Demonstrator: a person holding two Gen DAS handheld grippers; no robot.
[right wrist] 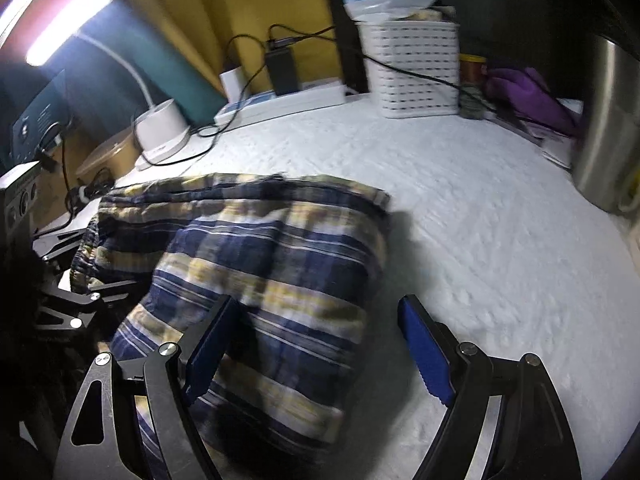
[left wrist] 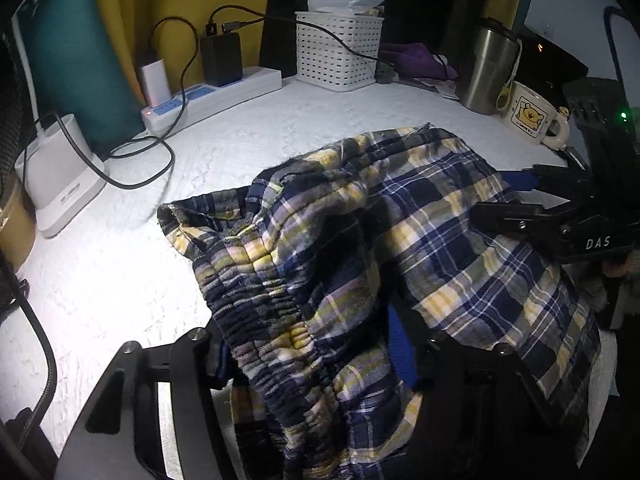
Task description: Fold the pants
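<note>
The plaid pants (left wrist: pixel 360 248) lie bunched on the white quilted surface (left wrist: pixel 120 280), blue, yellow and grey, with the elastic waistband toward the left. My left gripper (left wrist: pixel 316 352) has its jaws wide apart with the waistband fabric draped between and over them. My right gripper (right wrist: pixel 320 340) is open and empty, its left pad (right wrist: pixel 208 344) against the folded pants (right wrist: pixel 260 272), its right pad (right wrist: pixel 424 352) over bare quilt. It also shows in the left wrist view (left wrist: pixel 532 196) at the pants' right edge.
Along the back stand a white basket (left wrist: pixel 336 52), a power strip (left wrist: pixel 212 96) with chargers and cables, a lamp base (left wrist: pixel 60 176), a steel tumbler (left wrist: pixel 486 68) and a bear mug (left wrist: pixel 528 116). A purple cloth (right wrist: pixel 528 96) lies at back right.
</note>
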